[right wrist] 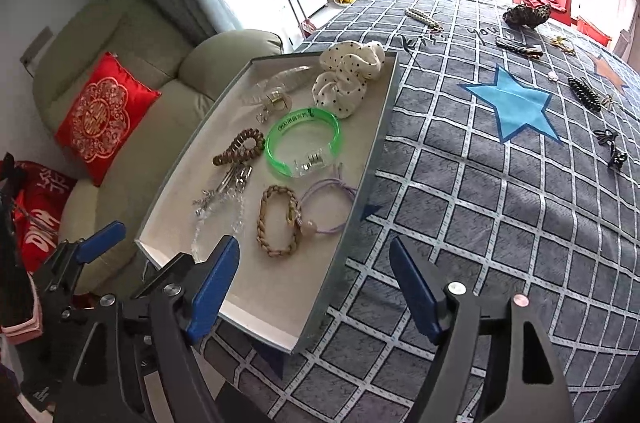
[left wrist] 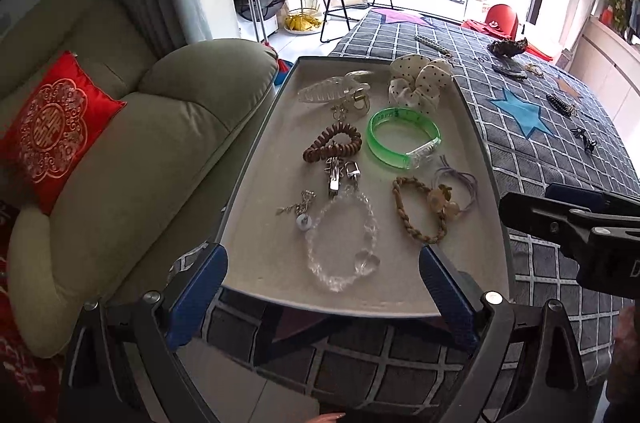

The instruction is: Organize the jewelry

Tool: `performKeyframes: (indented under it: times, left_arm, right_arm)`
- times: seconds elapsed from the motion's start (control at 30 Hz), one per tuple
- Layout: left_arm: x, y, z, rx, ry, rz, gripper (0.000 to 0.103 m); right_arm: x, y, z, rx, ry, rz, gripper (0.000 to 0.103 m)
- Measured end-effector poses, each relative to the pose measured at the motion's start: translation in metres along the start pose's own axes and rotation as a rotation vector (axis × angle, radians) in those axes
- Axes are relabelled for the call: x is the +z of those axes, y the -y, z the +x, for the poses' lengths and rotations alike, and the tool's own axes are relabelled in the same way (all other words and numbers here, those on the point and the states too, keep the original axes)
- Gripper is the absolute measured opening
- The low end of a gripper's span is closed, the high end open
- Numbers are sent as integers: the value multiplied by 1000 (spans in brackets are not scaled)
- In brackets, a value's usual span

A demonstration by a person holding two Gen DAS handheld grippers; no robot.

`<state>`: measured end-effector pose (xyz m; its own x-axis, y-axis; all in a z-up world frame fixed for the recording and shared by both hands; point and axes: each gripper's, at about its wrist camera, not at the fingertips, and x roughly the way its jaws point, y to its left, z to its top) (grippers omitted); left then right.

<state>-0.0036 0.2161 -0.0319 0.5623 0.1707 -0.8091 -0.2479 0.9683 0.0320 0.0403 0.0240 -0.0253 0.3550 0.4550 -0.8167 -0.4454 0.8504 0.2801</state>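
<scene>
Behind the left hand-held gripper (right wrist: 156,243) — open, like the right (right wrist: 314,287) — the clear bead bracelet (right wrist: 218,219) is half hidden.

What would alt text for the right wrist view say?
A shallow tray on a plaid bedspread holds a green bangle, braided bracelet, scrunchie and other jewelry. The open right gripper hovers at its near corner; more pieces lie scattered on the bedspread.

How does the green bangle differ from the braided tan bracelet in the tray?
The green bangle is translucent, smooth plastic with a clear clasp section; the braided tan bracelet is opaque, woven cord. The bangle holds a rigid round shape, while the bracelet lies in a loose oval. The bangle sits farther from the cameras. Both lie flat inside the tray, untouched by either hand-held gripper.
</scene>
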Motion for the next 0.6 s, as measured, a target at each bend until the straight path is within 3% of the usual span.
performKeyframes:
  times: [0.27,0.5,0.6]
  left_arm:
    - [-6,4,-24,9,21,-4,98]
    - [-9,6,-50,23,62,-14,98]
    - [-10,5,-59,37,79,-14,98]
  right_arm:
    - [-8,-5,-18,-65,18,-31,87]
    - [-15,-15,-45,-124,86,-50,91]
    - [-18,-19,-59,-134,143,-58,103]
